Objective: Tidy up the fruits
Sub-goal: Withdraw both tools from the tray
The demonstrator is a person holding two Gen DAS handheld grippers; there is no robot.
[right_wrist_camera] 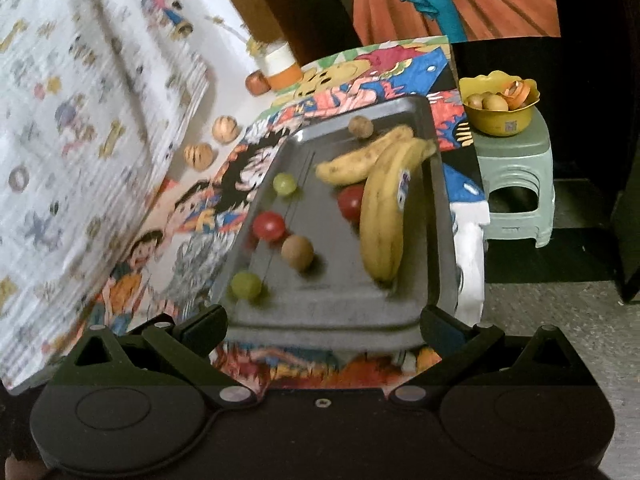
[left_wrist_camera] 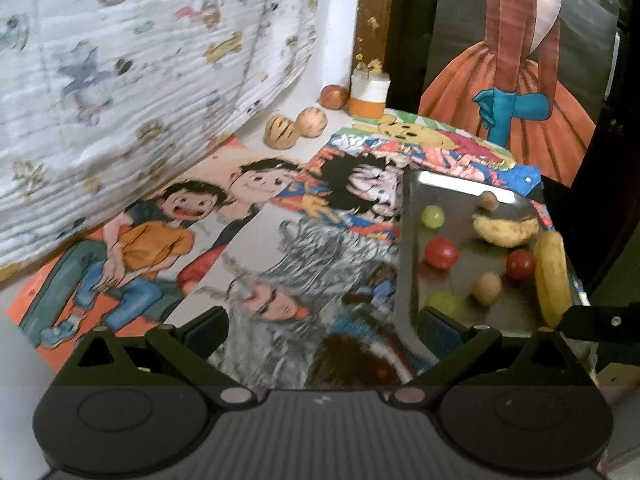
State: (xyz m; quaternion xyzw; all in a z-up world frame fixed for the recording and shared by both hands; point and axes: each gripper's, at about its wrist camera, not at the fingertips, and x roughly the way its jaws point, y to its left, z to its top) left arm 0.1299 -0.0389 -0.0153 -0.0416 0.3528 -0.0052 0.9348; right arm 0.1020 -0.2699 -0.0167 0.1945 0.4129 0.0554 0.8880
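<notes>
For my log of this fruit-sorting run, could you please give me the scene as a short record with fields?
surface: table covered with cartoon drawings
tray: metal, holding all the loose fruit
bananas: two, on the tray's right side
red fruits: two
green grapes: two
brown round fruits: two
left tongs: open, empty
right tongs: open, empty, at the tray's near edge
yellow bowl: on a stool beyond the table

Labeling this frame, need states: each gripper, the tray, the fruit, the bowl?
Left gripper: open, empty.
Right gripper: open, empty.
Grey metal tray: flat, holding fruit.
Large yellow banana: lying in tray.
Red tomatoes: loose in tray.
Yellow bowl: upright on stool, filled.
</notes>
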